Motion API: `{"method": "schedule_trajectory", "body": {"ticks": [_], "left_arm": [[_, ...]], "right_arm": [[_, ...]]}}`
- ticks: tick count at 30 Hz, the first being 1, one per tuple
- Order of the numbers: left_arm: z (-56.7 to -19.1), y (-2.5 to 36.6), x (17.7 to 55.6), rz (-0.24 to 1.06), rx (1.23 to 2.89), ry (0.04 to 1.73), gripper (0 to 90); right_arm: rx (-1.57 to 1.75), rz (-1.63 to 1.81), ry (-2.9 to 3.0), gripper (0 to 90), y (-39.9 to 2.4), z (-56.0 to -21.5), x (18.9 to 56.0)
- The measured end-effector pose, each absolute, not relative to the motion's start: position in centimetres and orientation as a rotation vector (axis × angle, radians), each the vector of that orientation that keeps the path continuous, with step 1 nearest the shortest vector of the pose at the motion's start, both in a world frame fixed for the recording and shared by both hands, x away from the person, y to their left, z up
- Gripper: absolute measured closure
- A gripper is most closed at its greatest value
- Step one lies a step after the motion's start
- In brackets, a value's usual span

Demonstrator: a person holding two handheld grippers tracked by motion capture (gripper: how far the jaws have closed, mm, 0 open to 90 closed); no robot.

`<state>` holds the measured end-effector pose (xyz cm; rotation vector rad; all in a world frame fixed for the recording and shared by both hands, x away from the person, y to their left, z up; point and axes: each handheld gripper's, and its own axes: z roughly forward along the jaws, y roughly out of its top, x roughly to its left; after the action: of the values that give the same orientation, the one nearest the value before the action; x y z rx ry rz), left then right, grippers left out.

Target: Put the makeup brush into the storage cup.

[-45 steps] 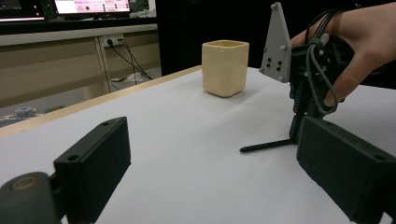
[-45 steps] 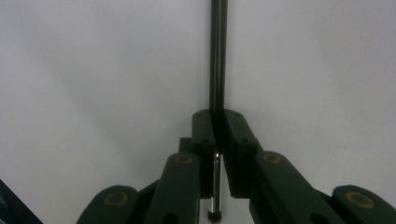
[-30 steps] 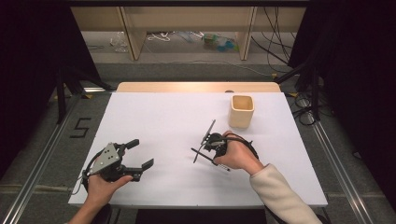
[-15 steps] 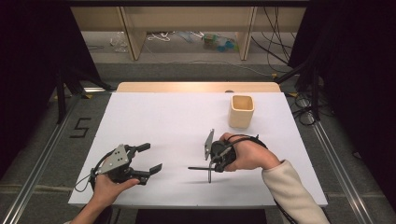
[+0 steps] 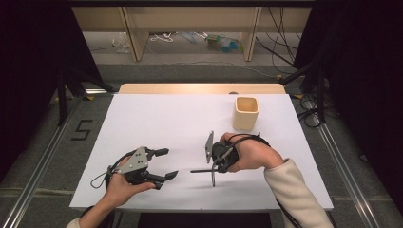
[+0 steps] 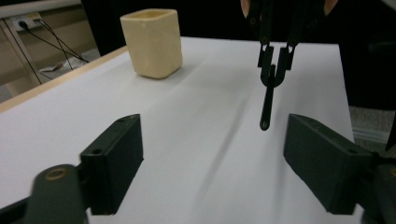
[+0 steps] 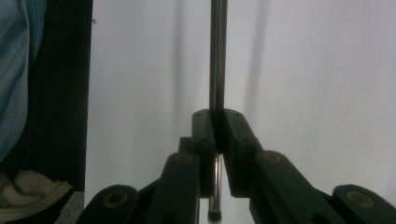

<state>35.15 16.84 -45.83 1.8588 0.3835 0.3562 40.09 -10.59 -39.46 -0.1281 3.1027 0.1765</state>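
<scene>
White worktop below you: right hand-held gripper clamps a thin metal rod at centre frame; left hand-held gripper, lower left, jaws just closing on nothing.

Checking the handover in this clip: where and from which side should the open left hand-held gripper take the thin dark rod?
Probably the free lower stretch of the rod, below the right hand-held gripper, which pinches its upper part. The rod hangs near upright above the table, so the left hand-held gripper should come in level from its own side, open jaws straddling the shaft.
</scene>
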Motion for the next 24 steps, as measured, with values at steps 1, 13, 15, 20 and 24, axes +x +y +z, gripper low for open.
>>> {"method": "schedule_trajectory", "body": {"ticks": [1, 13, 15, 20, 24], "left_arm": [[-45.9, 16.5, 35.3, 0.342, 1.867, 0.376, 24.8], [-46.7, 12.6, 35.7, 0.233, 1.976, 0.287, 40.4], [-46.8, 12.2, 35.8, 0.223, 1.989, 0.282, 43.2], [-47.0, 11.4, 36.0, 0.200, 1.996, 0.273, 49.5], [-47.1, 10.9, 36.1, 0.191, 2.016, 0.260, 55.0]], "right_arm": [[-0.107, 0.177, 3.109, 84.3, -10.5, -39.5, 40.0], [-0.083, 0.149, 3.109, 84.3, -9.9, -39.3, 39.7], [-0.083, 0.145, 3.102, 84.3, -9.8, -39.3, 39.6], [-0.131, 0.127, 3.097, 84.3, -9.6, -39.3, 39.8], [-0.149, 0.122, 3.091, 84.3, -9.5, -39.3, 39.7]]}}
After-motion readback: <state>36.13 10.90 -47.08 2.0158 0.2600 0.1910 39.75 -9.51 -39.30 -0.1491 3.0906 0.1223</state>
